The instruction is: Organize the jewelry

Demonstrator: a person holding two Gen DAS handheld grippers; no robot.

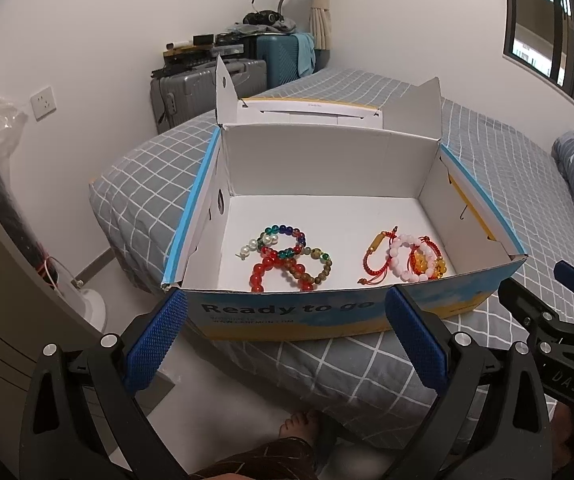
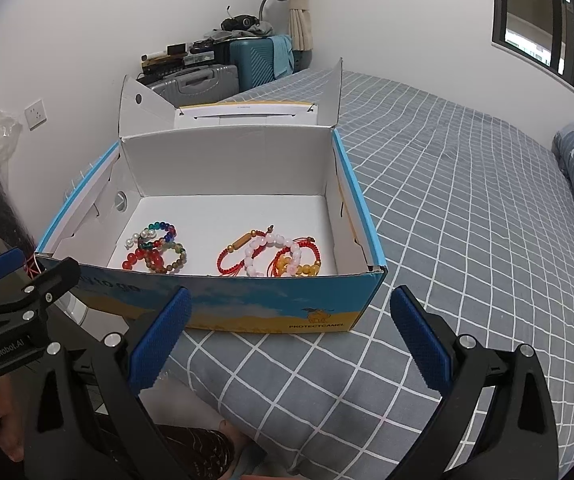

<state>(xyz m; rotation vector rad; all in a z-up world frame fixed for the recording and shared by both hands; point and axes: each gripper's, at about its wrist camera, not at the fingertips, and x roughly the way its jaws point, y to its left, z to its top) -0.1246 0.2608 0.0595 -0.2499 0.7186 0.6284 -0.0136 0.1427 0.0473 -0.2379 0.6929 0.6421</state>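
Bracelets sit in two clusters on the white floor of the open cardboard box (image 1: 427,304), both close to its near wall. Left cluster: red bead bracelet (image 1: 265,270), multicolour glass bead bracelet (image 1: 285,238), pearl strand (image 1: 249,248) and brown-green bead bracelet (image 1: 315,270), overlapping each other. Right cluster: red cord bracelet with a gold tube (image 1: 379,256), pink bead bracelet (image 1: 405,256) and amber bead bracelet on red cord (image 1: 427,266), pink one lying over the amber one. Clusters are apart, bare floor between them.

Box stands at the near-left corner of the bed (image 2: 467,200), on the grey checked cover, lid flaps up at the far side.

Left gripper (image 1: 283,344): released, blue pads wide apart, nothing between them, in front of the box's near wall. Right gripper (image 2: 291,340): also released, empty, off the box's near-right corner above the bed. Neither touches the box.

Suitcases (image 1: 207,88) stacked with clutter against the far wall.
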